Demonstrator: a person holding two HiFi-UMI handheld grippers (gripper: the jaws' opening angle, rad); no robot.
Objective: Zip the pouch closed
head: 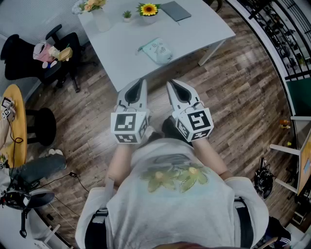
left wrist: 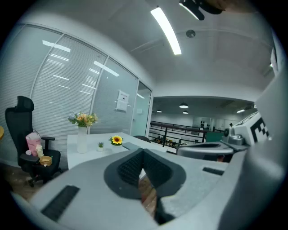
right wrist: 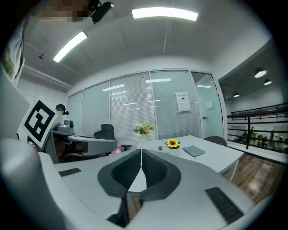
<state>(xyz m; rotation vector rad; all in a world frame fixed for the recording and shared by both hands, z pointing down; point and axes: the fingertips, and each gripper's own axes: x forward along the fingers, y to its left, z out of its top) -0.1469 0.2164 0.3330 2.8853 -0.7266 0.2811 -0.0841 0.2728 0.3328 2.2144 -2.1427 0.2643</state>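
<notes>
holds the left gripper (head: 141, 83) and the right gripper (head: 171, 83) side by side in front of the chest, above the wooden floor (head: 233, 87), both pointing toward the white table (head: 204, 29) and stopping short of its near edge. shows, in each gripper view, the jaws pressed together tip to tip with nothing between the pads. sees the pale green pouch (head: 158, 50) lying flat on the table near its front edge, ahead of both grippers, well apart from them and touched by neither. cannot tell from this far whether its zip is open or closed. finds further back on the table a vase of flowers (head: 97, 14), a small potted plant (head: 127, 15), a sunflower in a pot (head: 148, 9) and a grey notebook (head: 176, 10). puts a black office chair (head: 19, 53) with soft toys (head: 51, 52) on its seat left of the table.
</notes>
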